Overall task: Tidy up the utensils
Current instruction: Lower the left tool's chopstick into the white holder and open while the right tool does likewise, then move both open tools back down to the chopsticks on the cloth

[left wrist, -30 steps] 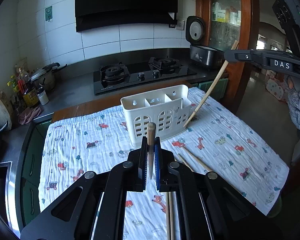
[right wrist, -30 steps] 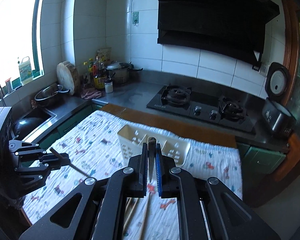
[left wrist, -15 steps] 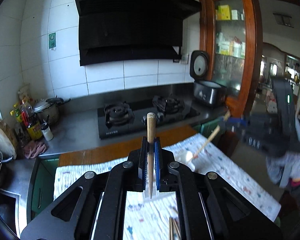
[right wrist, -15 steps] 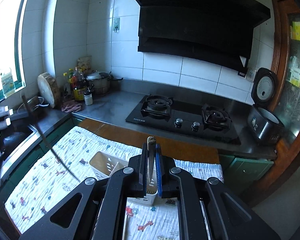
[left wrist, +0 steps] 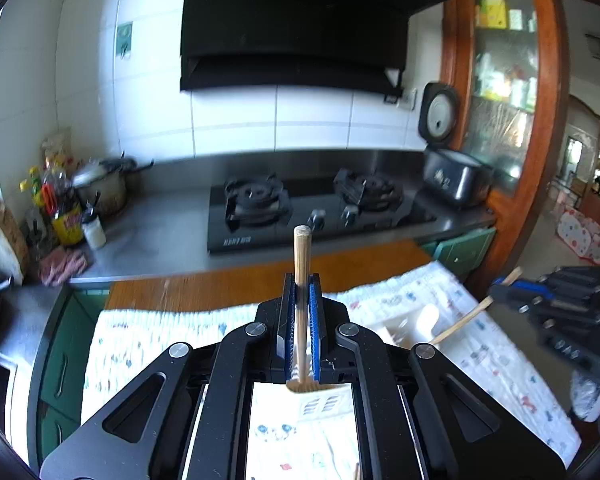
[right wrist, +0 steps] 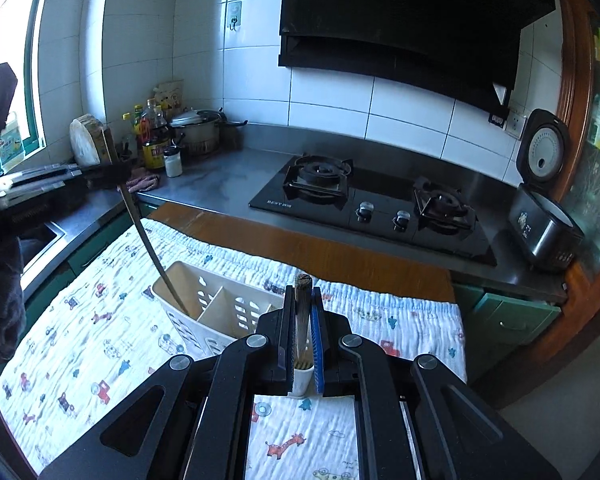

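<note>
A patterned cloth [right wrist: 100,320] covers the table at lower frame, bearing a white caddy [right wrist: 220,312]. Each gripper, left [left wrist: 301,320] and right [right wrist: 301,328], pinches one chopstick [left wrist: 302,264] upright.

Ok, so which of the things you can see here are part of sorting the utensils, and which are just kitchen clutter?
Part of the job:
- white utensil caddy
- chopstick in the left gripper
- chopstick in the right gripper

Just lying about:
- gas hob
- rice cooker
- pot
- sauce bottles
- printed cloth under the caddy
</note>
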`<state>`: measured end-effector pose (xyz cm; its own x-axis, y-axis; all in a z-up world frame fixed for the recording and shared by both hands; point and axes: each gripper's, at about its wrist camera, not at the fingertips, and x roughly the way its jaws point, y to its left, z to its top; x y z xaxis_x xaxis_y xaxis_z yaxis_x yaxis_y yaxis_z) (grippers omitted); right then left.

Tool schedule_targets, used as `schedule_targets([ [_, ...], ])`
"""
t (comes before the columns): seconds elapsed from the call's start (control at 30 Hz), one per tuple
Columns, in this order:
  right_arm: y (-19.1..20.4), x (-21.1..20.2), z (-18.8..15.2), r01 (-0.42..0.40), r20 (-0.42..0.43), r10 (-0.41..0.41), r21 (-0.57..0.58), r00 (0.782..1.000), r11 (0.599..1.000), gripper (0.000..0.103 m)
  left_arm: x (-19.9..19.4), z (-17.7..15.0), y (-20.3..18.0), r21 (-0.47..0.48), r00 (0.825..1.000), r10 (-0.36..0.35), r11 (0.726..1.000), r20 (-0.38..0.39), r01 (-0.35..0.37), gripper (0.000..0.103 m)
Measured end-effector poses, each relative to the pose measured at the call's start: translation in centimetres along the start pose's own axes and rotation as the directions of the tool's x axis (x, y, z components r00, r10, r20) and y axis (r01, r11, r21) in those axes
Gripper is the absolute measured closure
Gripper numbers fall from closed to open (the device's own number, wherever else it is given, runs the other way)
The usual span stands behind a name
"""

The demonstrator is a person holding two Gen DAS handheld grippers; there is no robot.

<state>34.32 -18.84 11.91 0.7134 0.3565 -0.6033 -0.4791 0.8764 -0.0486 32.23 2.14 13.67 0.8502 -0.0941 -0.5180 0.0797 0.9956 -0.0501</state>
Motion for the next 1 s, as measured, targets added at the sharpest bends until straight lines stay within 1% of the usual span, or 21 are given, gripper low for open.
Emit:
schedule_targets([
  [0.1, -0.1, 0.6, -0.5, -0.002, -0.011, 0.003, 0.008, 1.000, 1.000, 0.096, 1.0, -1.1, 0.8, -0.017, 0.999, -0.007, 1.000, -0.037, 0.006, 0.097],
  [0.2, -0.1, 0.7, -0.7, -0.003, -0.012, 0.003, 0.015, 1.000, 1.000, 0.096, 1.6, -1.9, 1.1, -0.012, 0.998, -0.005, 1.000, -0.058, 0.004, 0.097],
  [0.27, -0.1, 0.8, -0.7, -0.001, -0.015, 0.001, 0.018, 1.000, 1.000, 0.096, 1.8, -2.3, 1.1, -0.007, 0.998, 0.003, 1.000, -0.063, -0.004, 0.096],
  [0.37, -0.2, 0.5, -0.7, 0.003, -0.005, -0.003, 0.022, 1.000, 1.000, 0.096, 1.8, -2.5, 1.0, -0.008, 0.998, -0.004, 1.000, -0.062, 0.003, 0.096],
  [0.43, -0.3, 0.0, -0.7, 0.004, 0.009, -0.004, 0.027, 1.000, 1.000, 0.096, 1.4, -2.5, 0.9, -0.005, 0.998, -0.006, 1.000, -0.056, 0.006, 0.093],
  [0.5, -0.4, -0.8, -0.4, 0.008, 0.026, -0.008, 0.027, 1.000, 1.000, 0.094, 0.8, -2.4, 0.7, 0.000, 0.999, -0.004, 1.000, -0.040, 0.004, 0.085],
  [0.53, -0.4, -1.2, -0.4, 0.012, 0.036, -0.013, 0.028, 0.999, 1.000, 0.093, 0.5, -2.3, 0.6, 0.002, 0.999, -0.004, 1.000, -0.032, 0.004, 0.078],
  [0.57, -0.5, -1.7, -0.4, 0.016, 0.045, -0.018, 0.027, 0.999, 0.999, 0.089, 0.0, -2.2, 0.5, 0.004, 1.000, -0.002, 1.000, -0.023, 0.002, 0.071],
  [0.63, -0.4, -2.9, -0.3, 0.028, 0.072, -0.030, 0.025, 0.997, 0.999, 0.083, -1.2, -2.1, 0.5, 0.000, 1.000, 0.003, 1.000, -0.001, -0.003, 0.063],
  [0.7, -0.4, -4.3, -0.3, 0.034, 0.101, -0.037, 0.027, 0.994, 0.999, 0.072, -2.6, -2.2, 0.4, -0.006, 1.000, 0.001, 1.000, 0.013, -0.001, 0.059],
  [0.77, -0.2, -6.1, -0.7, 0.038, 0.132, -0.041, 0.026, 0.990, 0.999, 0.068, -4.1, -2.5, 0.3, -0.001, 1.000, 0.002, 1.000, 0.030, -0.002, 0.051],
  [0.83, 0.0, -7.7, -1.3, 0.036, 0.154, -0.039, 0.022, 0.987, 0.999, 0.061, -5.6, -3.2, 0.2, 0.006, 0.999, 0.005, 1.000, 0.046, -0.005, 0.045],
  [0.87, 0.2, -8.5, -1.8, 0.037, 0.165, -0.040, 0.022, 0.985, 0.999, 0.057, -6.5, -3.8, 0.2, 0.007, 0.999, 0.001, 1.000, 0.055, -0.002, 0.043],
  [0.93, 0.5, -9.7, -2.8, 0.030, 0.177, -0.034, 0.021, 0.984, 0.999, 0.056, -7.9, -4.9, 0.1, 0.004, 0.998, -0.007, 1.000, 0.059, 0.007, 0.039],
  [0.97, 0.7, -10.2, -3.5, 0.025, 0.179, -0.029, 0.022, 0.983, 0.999, 0.054, -8.5, -5.4, 0.0, 0.000, 0.998, -0.008, 1.000, 0.057, 0.008, 0.035],
  [1.0, 0.9, -10.7, -4.3, 0.021, 0.179, -0.024, 0.022, 0.984, 1.000, 0.050, -9.2, -6.3, 0.0, -0.004, 0.998, -0.014, 1.000, 0.055, 0.014, 0.033],
])
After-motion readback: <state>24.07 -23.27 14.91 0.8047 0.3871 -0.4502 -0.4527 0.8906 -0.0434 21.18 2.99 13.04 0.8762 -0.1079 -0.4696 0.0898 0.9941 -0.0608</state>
